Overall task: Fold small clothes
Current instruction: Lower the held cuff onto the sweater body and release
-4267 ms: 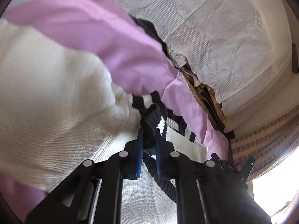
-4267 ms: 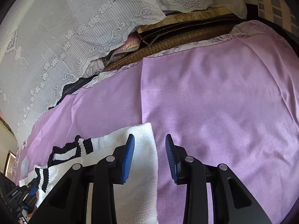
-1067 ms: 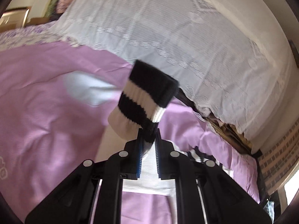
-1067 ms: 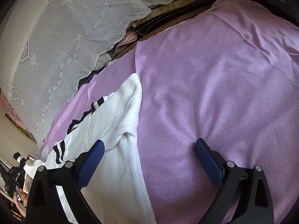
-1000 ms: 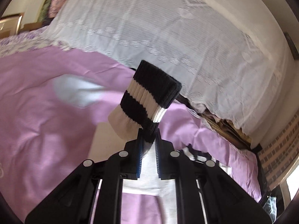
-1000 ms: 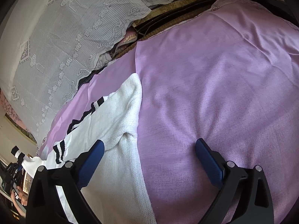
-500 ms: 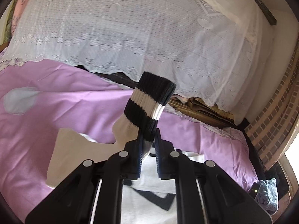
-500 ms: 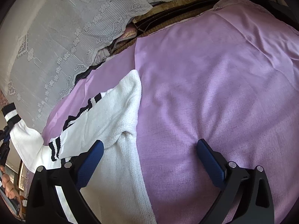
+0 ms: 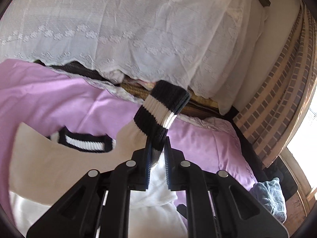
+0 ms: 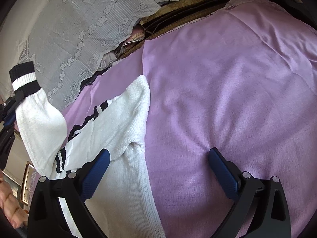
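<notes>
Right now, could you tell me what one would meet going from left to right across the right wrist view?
Left gripper clamping the striped cuff → lifted white sleeve → white sweater lying on the bed → bare purple sheet. The open right gripper straddles the sweater's edge, so it has no clear place.

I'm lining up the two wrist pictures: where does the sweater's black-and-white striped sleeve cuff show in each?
Left wrist: striped sleeve cuff at centre, pinched in the left hand-held gripper.
Right wrist: the cuff at the far left edge, held up off the bed.
Shared landmark: white lace cover behind the purple sheet.
</notes>
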Action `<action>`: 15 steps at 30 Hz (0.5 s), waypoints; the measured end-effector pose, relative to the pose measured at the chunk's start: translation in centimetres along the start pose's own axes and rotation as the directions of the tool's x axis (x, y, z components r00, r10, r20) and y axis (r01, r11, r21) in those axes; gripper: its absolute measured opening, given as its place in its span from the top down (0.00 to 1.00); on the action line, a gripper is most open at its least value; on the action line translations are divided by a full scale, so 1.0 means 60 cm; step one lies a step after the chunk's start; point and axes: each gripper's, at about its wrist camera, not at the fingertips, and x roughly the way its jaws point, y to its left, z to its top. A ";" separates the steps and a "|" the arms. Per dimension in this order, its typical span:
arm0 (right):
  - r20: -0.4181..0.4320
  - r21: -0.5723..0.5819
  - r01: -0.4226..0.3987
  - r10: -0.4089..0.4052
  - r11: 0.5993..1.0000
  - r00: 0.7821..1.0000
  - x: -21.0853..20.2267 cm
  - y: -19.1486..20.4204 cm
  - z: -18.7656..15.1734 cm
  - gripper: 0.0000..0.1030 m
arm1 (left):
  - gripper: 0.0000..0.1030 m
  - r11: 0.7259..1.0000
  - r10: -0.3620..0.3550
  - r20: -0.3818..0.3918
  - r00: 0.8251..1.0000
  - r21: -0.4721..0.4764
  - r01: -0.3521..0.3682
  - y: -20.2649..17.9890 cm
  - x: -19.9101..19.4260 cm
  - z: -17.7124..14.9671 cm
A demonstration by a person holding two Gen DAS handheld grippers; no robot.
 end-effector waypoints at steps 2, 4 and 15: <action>0.000 0.005 -0.005 0.005 1.000 1.000 0.000 -0.001 0.001 0.03 | 0.89 1.000 0.003 -0.034 0.999 0.000 -0.003 -0.004 0.025 -0.021; 0.001 0.004 -0.005 0.005 1.000 1.000 0.000 -0.001 0.001 0.03 | 0.88 1.000 0.007 -0.078 0.997 -0.011 -0.008 0.004 0.048 -0.041; 0.002 0.007 -0.010 0.010 1.000 1.000 0.000 -0.001 0.000 0.03 | 0.36 0.998 0.056 -0.128 0.990 0.038 -0.052 0.056 0.012 -0.066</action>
